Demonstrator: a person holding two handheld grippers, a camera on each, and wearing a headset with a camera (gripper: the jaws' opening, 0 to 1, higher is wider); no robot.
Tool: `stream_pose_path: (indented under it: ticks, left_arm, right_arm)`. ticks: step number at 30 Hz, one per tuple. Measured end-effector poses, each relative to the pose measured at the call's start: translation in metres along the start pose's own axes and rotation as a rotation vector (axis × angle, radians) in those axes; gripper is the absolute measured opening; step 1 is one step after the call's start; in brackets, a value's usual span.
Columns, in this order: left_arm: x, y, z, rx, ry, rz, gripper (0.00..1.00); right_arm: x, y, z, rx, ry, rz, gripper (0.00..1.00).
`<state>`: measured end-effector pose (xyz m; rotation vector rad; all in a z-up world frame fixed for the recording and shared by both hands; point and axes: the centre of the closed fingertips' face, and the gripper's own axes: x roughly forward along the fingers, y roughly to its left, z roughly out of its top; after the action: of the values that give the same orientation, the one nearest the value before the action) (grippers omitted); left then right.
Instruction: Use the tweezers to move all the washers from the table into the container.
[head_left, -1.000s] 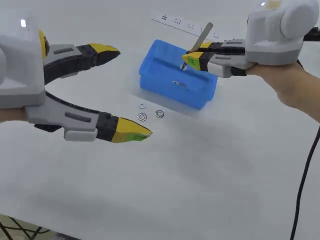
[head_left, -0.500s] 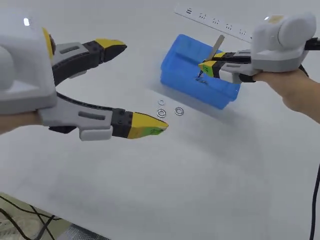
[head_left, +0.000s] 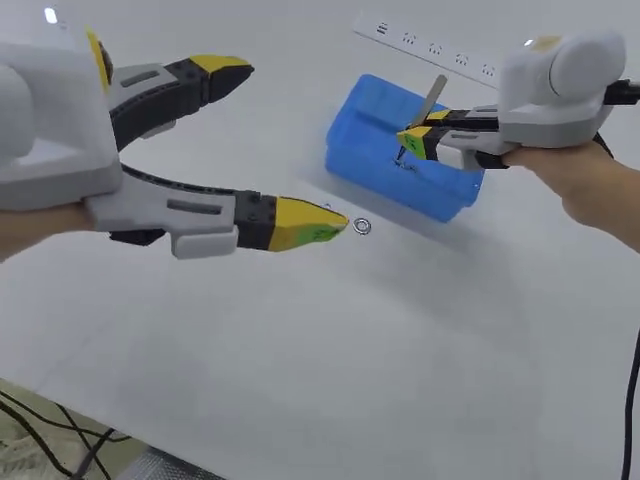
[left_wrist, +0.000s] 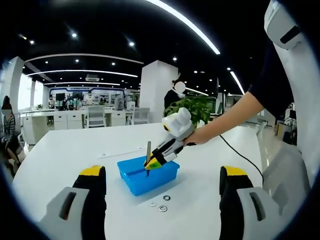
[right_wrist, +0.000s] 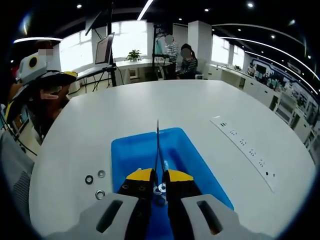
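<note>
The container (head_left: 370, 130) in the upper middle looks like smooth blue plastic. The washer (head_left: 362, 227) just below it is shiny metal. The tweezers (head_left: 432, 100) are grey metal. The white surface (head_left: 400, 350) is smooth and matt.

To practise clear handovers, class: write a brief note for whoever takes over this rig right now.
Left gripper: open, holding nothing, hovering above the table.
Right gripper: shut on the tweezers, with their tips down inside the blue container.
Done: one washer seems to lie in the container by the tweezer tips.
Left: three washers lie on the table beside the container, to be picked up and dropped in.
</note>
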<state>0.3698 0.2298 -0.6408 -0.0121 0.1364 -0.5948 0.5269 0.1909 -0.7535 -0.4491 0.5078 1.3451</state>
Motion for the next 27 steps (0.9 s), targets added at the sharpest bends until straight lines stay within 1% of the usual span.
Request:
stream_pose_path:
  ticks: [4,6,7,8,9,12,13,15,16,17,18,19,20,21,22,25,27]
  left_arm:
    - [0.001,0.003,0.001,0.002,0.0,0.004,1.0]
    - [0.002,0.003,-0.003,0.017,0.019,-0.005,1.0]
    - [0.004,0.006,-0.005,0.03,0.033,-0.003,0.99]
    - [0.006,0.009,-0.005,0.032,0.034,0.0,0.99]
    - [0.009,0.015,-0.004,0.025,0.032,0.003,0.99]
    - [0.021,0.024,0.002,0.008,0.013,-0.009,0.97]
    - [0.028,0.027,0.004,0.003,0.009,-0.021,0.97]
    - [0.039,0.031,0.002,0.018,0.029,-0.036,0.96]
    - [0.048,0.036,0.001,0.034,0.043,-0.039,0.95]
    - [0.054,0.038,0.001,0.029,0.046,-0.046,0.93]
    - [0.063,0.039,0.003,0.014,0.042,-0.062,0.91]
    - [0.07,0.04,0.005,0.006,0.035,-0.074,0.9]
    - [0.081,0.042,0.008,0.004,0.029,-0.092,0.88]
    - [0.084,0.041,0.008,0.005,0.03,-0.099,0.86]
    - [0.093,0.04,0.009,0.014,0.038,-0.122,0.85]
    - [0.112,0.037,0.009,0.032,0.052,-0.173,0.77]
    - [0.125,0.037,0.003,0.052,0.088,-0.197,0.74]
  right_arm:
    - [-0.004,0.0,0.003,-0.006,-0.007,-0.004,0.1]
    - [-0.007,0.001,0.005,-0.011,-0.009,-0.004,0.1]
    - [-0.008,0.002,0.005,-0.019,-0.007,-0.006,0.1]
    - [-0.01,0.003,0.007,-0.035,-0.006,-0.006,0.1]
    - [-0.012,0.005,0.008,-0.046,-0.006,-0.003,0.1]
    - [-0.018,0.01,0.013,-0.068,-0.01,0.006,0.1]
    - [-0.021,0.011,0.014,-0.085,-0.011,0.009,0.1]
    - [-0.023,0.012,0.016,-0.098,-0.011,0.008,0.1]
    - [-0.024,0.012,0.016,-0.1,-0.01,0.008,0.1]
    - [-0.025,0.012,0.016,-0.103,-0.009,0.009,0.1]
    - [-0.025,0.011,0.016,-0.105,-0.008,0.007,0.1]
    - [-0.026,0.01,0.016,-0.106,-0.006,0.005,0.1]
    - [-0.027,0.01,0.016,-0.106,-0.006,0.004,0.1]
    - [-0.027,0.01,0.016,-0.106,-0.007,0.003,0.1]
    - [-0.028,0.01,0.016,-0.106,-0.006,0.003,0.1]
    - [-0.028,0.011,0.013,-0.114,0.003,0.011,0.1]
    - [-0.028,0.012,0.011,-0.115,0.007,0.015,0.1]
